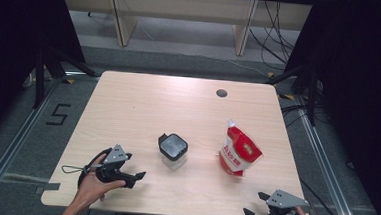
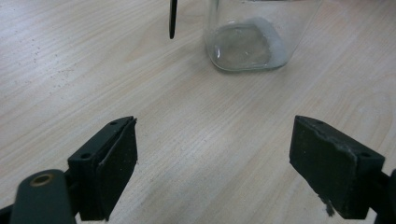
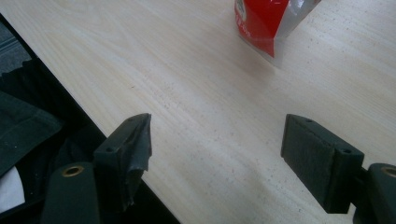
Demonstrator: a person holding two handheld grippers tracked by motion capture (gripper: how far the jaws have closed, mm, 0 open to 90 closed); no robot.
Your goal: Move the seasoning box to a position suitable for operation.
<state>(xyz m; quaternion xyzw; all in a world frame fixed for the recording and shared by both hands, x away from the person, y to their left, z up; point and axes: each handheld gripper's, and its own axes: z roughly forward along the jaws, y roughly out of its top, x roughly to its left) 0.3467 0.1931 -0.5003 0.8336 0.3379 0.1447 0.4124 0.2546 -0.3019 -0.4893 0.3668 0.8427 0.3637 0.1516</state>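
Observation:
A clear glass jar with a black lid stands near the middle of the wooden table. Its glass base shows ahead of my left gripper, which is open with bare table between the jaws. In the high view my left gripper lies low at the front left, a short way from the jar. A red and white pouch stands to the right of the jar; its lower corner appears beyond my right gripper. My right gripper is open at the table's front right edge.
A round cable hole sits near the table's far edge. The table's front edge runs just beside the right gripper's left jaw, with dark cloth below it. Black curtains and stands flank the table.

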